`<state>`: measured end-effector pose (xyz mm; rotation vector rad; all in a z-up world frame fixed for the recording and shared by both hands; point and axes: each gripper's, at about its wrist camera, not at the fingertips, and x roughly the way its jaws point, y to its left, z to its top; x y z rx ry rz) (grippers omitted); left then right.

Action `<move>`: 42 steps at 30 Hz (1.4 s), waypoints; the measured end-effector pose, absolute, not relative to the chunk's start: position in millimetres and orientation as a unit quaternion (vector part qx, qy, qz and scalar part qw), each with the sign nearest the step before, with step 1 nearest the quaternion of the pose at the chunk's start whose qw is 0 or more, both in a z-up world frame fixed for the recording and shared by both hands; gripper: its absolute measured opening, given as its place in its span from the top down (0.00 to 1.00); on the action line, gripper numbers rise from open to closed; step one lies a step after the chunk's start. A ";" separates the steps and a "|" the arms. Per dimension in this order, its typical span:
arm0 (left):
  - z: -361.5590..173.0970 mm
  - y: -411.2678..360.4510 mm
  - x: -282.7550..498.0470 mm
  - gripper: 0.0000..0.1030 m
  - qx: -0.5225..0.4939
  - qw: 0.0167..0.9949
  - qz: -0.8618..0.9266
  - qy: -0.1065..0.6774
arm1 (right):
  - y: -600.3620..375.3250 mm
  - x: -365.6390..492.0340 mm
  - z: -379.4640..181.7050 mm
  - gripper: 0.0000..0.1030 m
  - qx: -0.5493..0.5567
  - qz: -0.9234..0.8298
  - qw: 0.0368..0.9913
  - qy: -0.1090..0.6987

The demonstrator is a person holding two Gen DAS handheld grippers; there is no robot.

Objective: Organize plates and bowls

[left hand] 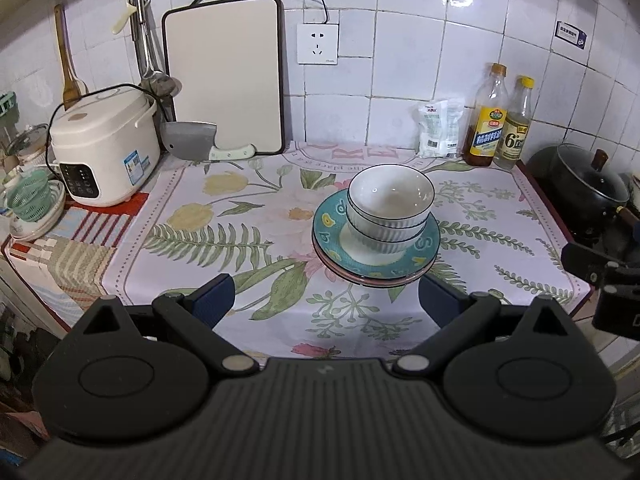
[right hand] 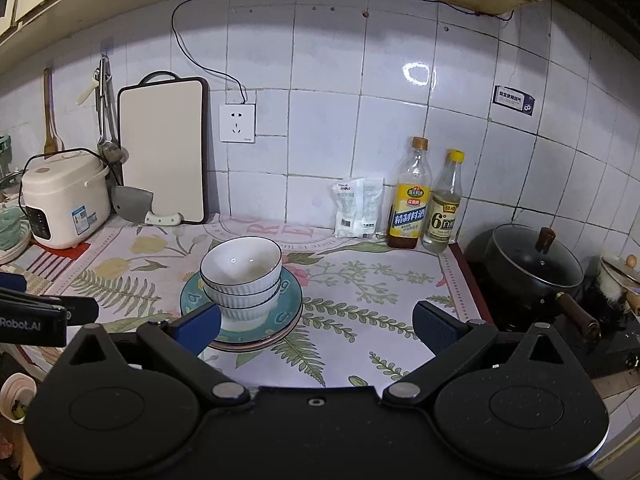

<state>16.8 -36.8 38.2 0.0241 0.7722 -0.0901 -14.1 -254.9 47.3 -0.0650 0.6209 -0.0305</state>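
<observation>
The white bowls (left hand: 390, 208) sat nested one inside another on the teal plate (left hand: 328, 222), which lay on a pink plate (left hand: 344, 274) — one neat pile near the middle of the flowery bench (left hand: 224, 232). Stacking that way likely saved room. Both the left tongs (left hand: 326, 302) and the right tongs (right hand: 316, 326) were spread wide and held nothing, just in front of the pile. The cooker (left hand: 100, 148) stood well to the pile's left — bottles (left hand: 498, 120) behind it.
</observation>
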 end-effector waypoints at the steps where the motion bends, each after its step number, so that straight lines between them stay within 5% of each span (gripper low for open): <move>1: 37.3 -38.2 16.2 0.03 0.016 0.927 -0.040 0.373 | -255.0 -14.0 46.1 0.00 -0.033 -0.016 0.951 0.306; 42: 24.0 -45.2 8.8 0.03 0.029 0.931 -0.053 0.360 | -254.7 -18.8 29.8 0.00 -0.048 -0.038 0.954 0.292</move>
